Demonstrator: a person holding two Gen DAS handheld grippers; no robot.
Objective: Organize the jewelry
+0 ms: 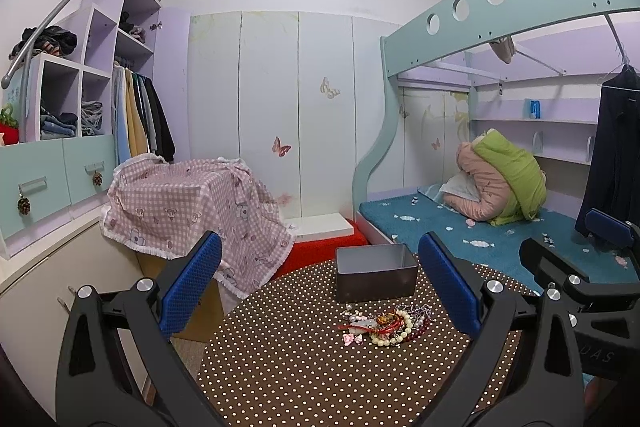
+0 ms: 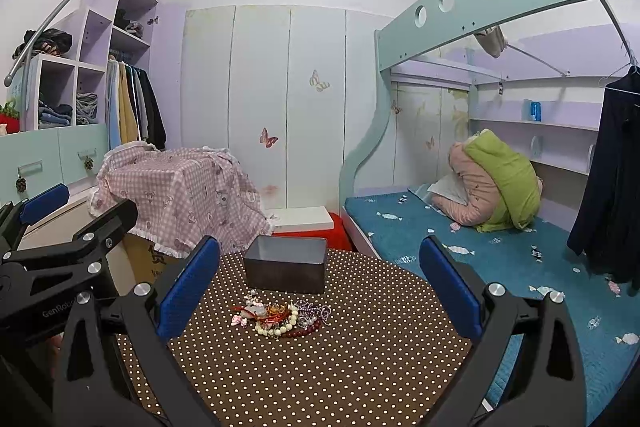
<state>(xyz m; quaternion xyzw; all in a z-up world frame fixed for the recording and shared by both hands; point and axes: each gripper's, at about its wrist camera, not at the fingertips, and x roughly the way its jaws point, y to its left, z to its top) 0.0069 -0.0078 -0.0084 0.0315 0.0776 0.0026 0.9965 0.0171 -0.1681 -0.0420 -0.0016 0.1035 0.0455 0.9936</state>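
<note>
Left gripper [image 1: 320, 283] and right gripper [image 2: 320, 283]: jaws wide apart, empty. Jewelry pile [image 2: 282, 315] frame centre, near side of grey box [image 2: 286, 269] on dotted table [image 2: 320, 379].

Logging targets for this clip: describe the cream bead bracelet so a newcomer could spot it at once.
Start at the round polka-dot table and its grey box. In front of the box lies a jewelry pile. The cream bracelet curls along the pile's near edge, its pale round beads setting it apart from the dark red beads beside it.
</note>
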